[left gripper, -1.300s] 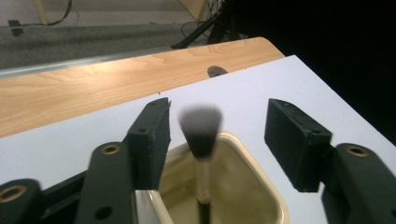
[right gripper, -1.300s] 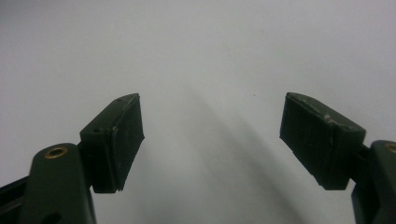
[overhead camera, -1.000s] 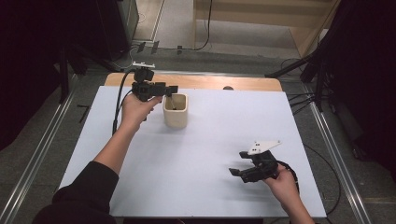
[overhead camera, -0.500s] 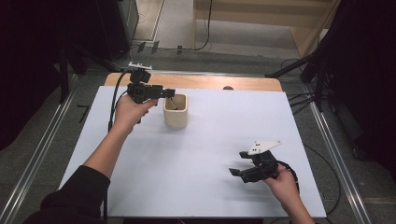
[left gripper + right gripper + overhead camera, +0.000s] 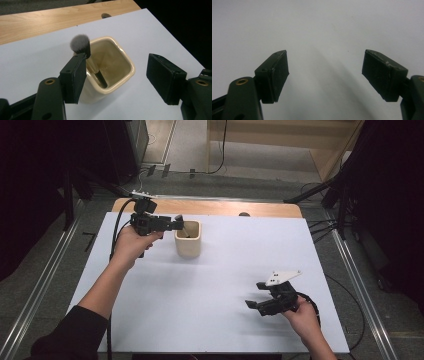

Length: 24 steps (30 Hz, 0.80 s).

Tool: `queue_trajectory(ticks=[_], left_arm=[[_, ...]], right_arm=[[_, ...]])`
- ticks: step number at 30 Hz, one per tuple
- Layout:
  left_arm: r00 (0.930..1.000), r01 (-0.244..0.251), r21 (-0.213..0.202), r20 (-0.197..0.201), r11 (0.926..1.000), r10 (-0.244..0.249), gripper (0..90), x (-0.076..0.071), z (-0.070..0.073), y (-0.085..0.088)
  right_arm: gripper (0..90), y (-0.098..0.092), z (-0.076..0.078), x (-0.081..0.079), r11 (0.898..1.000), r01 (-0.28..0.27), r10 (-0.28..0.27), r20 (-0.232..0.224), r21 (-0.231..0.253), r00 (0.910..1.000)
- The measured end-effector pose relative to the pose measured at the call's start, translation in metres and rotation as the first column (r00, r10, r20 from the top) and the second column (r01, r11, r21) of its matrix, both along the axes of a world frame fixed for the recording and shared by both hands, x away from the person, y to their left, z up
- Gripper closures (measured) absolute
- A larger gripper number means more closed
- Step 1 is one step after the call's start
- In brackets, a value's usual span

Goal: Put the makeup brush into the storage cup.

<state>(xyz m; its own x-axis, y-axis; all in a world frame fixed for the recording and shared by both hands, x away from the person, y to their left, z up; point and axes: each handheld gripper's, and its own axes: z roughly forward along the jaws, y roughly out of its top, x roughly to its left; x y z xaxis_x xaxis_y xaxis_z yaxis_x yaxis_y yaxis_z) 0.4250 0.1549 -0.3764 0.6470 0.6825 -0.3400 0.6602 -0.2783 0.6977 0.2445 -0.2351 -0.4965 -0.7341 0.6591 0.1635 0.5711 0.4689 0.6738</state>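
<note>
Standing fluffy brush (image 5: 80,44), glazed squarish cup (image 5: 125,75)

Wooden table (image 5: 225,208), light grain, most of its top covered by a white sheet (image 5: 210,290); bare wood shows as a strip along the far edge. One cream square cup (image 5: 188,239) stands upright on the sheet, toward the far left. A makeup brush (image 5: 83,51) leans inside it, bristles up.

Lab: floor rails (image 5: 42,295), cables (image 5: 222,150), dark curtains (image 5: 35,180).
</note>
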Motion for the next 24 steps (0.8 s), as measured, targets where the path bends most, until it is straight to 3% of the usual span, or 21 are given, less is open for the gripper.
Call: queue_trajectory(ticks=[12, 24], left_arm=[[0.9999, 0.013, -0.01, -0.001, 0.9999, -0.013, 33.3, -0.012, 0.0, 0.007], [0.9992, 0.028, 0.003, -0.028, 0.9996, -0.028, 33.4, -0.023, -0.007, 0.016]], right_arm=[[22.7, 0.0, 0.0, 0.0, 1.0, 0.001, -0.001, 0.0, -0.002, 1.0], [22.7, -0.001, 0.0, 0.0, 1.0, 0.003, -0.003, 0.005, -0.003, 1.0]])
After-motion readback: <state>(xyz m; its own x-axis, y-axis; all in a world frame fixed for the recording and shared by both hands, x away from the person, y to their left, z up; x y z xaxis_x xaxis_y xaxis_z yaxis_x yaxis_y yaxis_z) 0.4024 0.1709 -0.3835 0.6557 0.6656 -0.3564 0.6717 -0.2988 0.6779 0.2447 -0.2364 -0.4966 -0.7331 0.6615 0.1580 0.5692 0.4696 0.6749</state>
